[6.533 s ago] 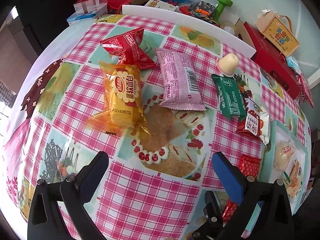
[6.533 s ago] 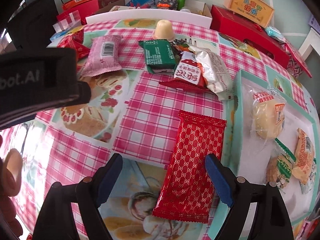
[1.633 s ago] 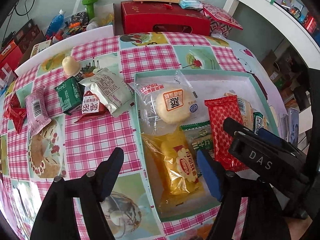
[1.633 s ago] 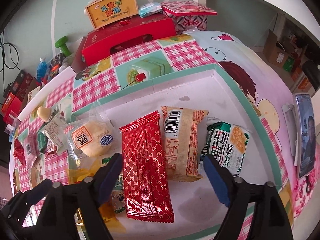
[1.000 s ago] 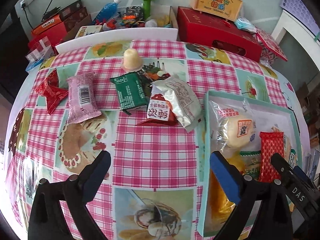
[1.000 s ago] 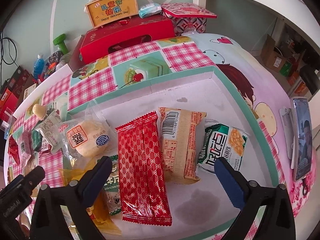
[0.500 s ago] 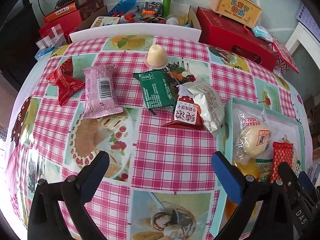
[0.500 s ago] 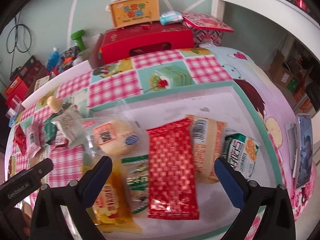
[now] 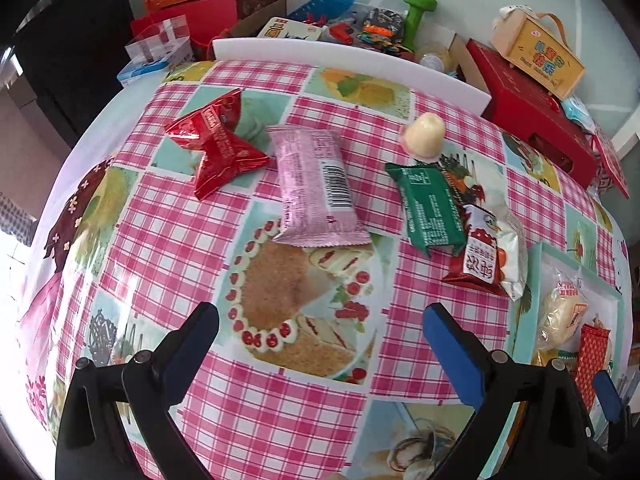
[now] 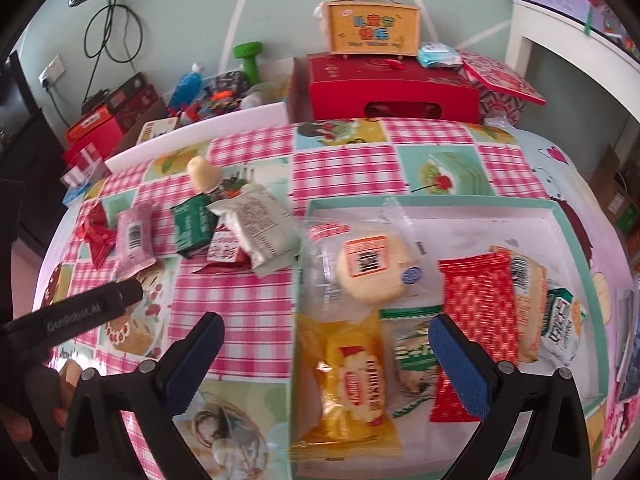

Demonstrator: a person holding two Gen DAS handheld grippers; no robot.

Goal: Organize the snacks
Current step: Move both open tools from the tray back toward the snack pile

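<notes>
Pink-and-white checked oilcloth [image 9: 172, 240] covers the table under my left gripper [image 9: 320, 344], whose blue-padded jaws stand wide apart and hold nothing, hovering over the printed cake picture. Ahead of it lie the snacks not yet sorted: a crumpled red packet [image 9: 216, 148] at the far left, a pink wrapped bar [image 9: 316, 188] just beside it with its barcode up, a green packet [image 9: 434, 206] further right, and a red-and-white sachet [image 9: 478, 258] overlapping a silver pouch [image 9: 510, 244]. A small cream jelly cup [image 9: 424, 136] stands beyond the green packet, close to the far edge.

My right gripper [image 10: 326, 356] is also spread open and empty, held above the near left part of the teal-rimmed tray [image 10: 432, 200]. Inside the tray I see a round bun in clear wrap [image 10: 370, 268], a yellow bread packet [image 10: 354, 376] nearest me, a green-and-white packet [image 10: 412, 364] partly under my right finger, a long red patterned packet [image 10: 478, 304], a tan packet [image 10: 528, 296] tucked against its right side, and a green-and-orange packet [image 10: 564, 320] at the far right. The tray sits at the table's right end, well apart from the pink bar and red packet.

Beyond the table stand a red box [image 10: 392, 88] with a yellow carry-case [image 10: 374, 26] on top, and a green dumbbell [image 10: 250, 58].
</notes>
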